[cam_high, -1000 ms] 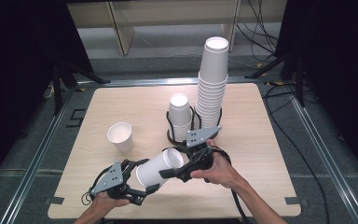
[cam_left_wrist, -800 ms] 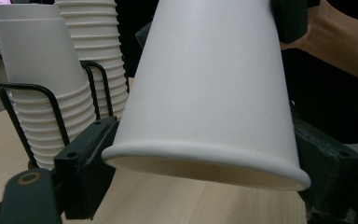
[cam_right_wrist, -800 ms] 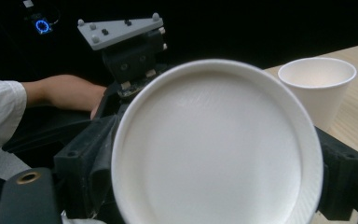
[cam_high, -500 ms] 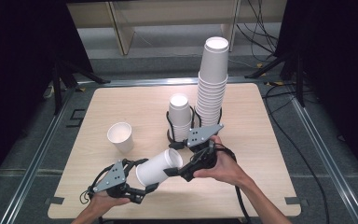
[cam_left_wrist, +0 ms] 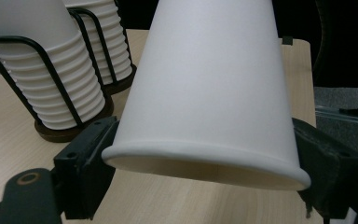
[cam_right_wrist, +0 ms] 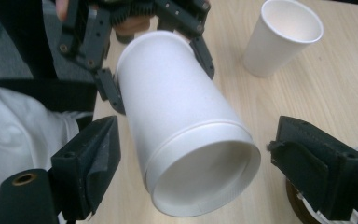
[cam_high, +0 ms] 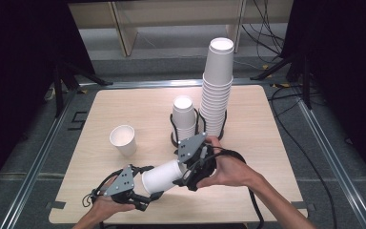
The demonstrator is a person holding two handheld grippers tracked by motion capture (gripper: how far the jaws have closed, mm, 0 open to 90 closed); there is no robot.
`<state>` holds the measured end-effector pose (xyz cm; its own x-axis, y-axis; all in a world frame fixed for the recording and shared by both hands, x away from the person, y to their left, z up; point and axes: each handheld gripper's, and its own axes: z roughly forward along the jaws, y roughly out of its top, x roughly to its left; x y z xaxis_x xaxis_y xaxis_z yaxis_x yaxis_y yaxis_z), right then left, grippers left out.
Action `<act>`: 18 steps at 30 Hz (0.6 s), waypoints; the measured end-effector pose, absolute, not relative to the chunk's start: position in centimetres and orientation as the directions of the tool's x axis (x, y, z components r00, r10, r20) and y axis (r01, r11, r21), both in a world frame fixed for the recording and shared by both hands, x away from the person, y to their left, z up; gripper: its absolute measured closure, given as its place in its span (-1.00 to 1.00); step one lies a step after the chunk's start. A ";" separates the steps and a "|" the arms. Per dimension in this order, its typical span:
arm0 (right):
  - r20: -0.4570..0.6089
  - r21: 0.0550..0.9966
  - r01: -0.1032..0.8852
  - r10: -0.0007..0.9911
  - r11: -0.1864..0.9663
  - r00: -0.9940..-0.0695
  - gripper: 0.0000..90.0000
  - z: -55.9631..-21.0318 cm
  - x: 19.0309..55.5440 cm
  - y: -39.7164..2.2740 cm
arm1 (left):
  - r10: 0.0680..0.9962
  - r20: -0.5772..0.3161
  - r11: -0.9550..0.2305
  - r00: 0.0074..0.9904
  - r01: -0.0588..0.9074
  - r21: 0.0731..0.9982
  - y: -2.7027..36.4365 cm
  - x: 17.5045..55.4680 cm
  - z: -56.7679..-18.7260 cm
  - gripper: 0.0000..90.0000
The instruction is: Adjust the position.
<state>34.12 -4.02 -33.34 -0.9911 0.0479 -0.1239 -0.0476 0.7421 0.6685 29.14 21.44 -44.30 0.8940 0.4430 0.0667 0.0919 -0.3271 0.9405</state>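
A white paper cup [cam_high: 164,175] lies tilted in the air over the table's near edge, mouth toward the right. My left gripper [cam_high: 145,191] is shut on its base end, and its black fingers [cam_left_wrist: 86,163] press the cup [cam_left_wrist: 209,84] from both sides. My right gripper [cam_high: 190,174] stands open around the mouth end. In the right gripper view the cup [cam_right_wrist: 182,126] lies between the right gripper's [cam_right_wrist: 214,163] jaws with a gap at the right jaw. A ring line near the rim suggests nested cups.
A single upright cup [cam_high: 123,140] stands on the wooden table [cam_high: 267,143] at the left. Behind the hands, a black wire holder carries a short cup stack [cam_high: 184,117] and a tall one [cam_high: 217,86]. Dark floor and cables surround the table.
My right gripper has shifted slightly to the left around the cup's mouth end, and its grey plate has tilted. The left gripper and the cup have stayed where they were.
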 end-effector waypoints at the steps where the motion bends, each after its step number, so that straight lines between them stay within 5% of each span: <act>1: -0.137 0.652 -0.067 0.030 0.755 -0.990 -0.65 -33.3 34.1 -3.7 | 0.439 0.064 -0.331 0.896 0.095 0.939 21.4 29.1 -44.3 -0.64; 16: -0.151 0.510 -0.090 -0.014 0.855 -0.988 -0.63 -34.1 33.5 -1.7 | 0.408 0.064 -0.347 0.911 0.090 0.934 21.3 28.9 -44.2 -0.64; 18: -0.178 0.513 -0.155 -0.072 0.845 -0.981 -0.62 -34.3 33.8 -1.4 | 0.403 0.068 -0.351 0.913 0.085 0.933 21.3 28.9 -44.1 -0.64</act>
<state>33.84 -1.43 -34.29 -0.9815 -0.0719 -0.1777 -0.1547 0.8445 0.5127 28.89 21.30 -44.10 0.9128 0.4026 0.0683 0.0850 -0.3510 0.9325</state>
